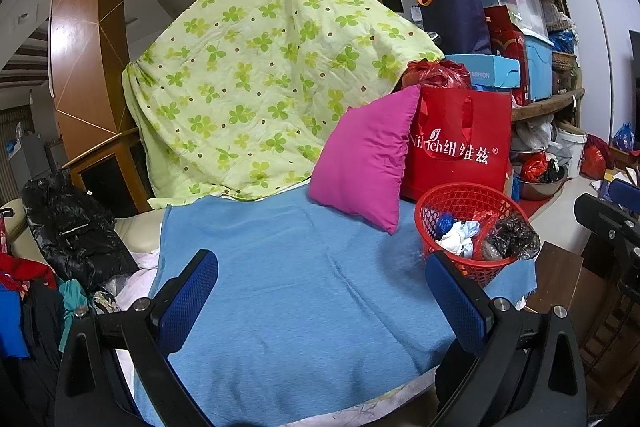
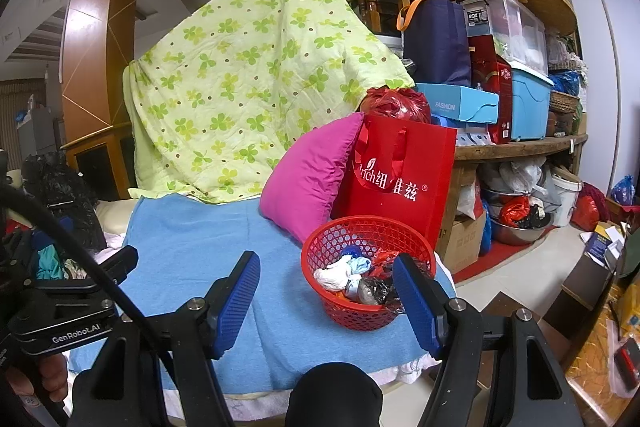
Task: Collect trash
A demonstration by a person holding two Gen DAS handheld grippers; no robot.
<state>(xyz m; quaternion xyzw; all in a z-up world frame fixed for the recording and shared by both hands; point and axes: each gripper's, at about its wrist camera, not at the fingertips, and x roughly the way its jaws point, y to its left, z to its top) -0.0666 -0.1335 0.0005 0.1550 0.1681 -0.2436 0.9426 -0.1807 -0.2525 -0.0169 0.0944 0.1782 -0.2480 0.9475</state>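
Holding crumpled trash (image 2: 344, 273): red basket (image 2: 320, 239) | on blue towel (image 2: 192, 227)

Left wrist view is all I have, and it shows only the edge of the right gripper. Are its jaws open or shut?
Observer: Open. The right gripper has its jaws apart, with nothing between the pads.
Operator: Where is it relative to the red basket?
Observer: The red basket sits just ahead on the blue towel. The gripper's right finger overlaps the basket's near rim in the picture, but I cannot tell if they touch.
Operator: Anything beside the red bag?
Observer: A cardboard box stands on the floor, to the right of the red bag.
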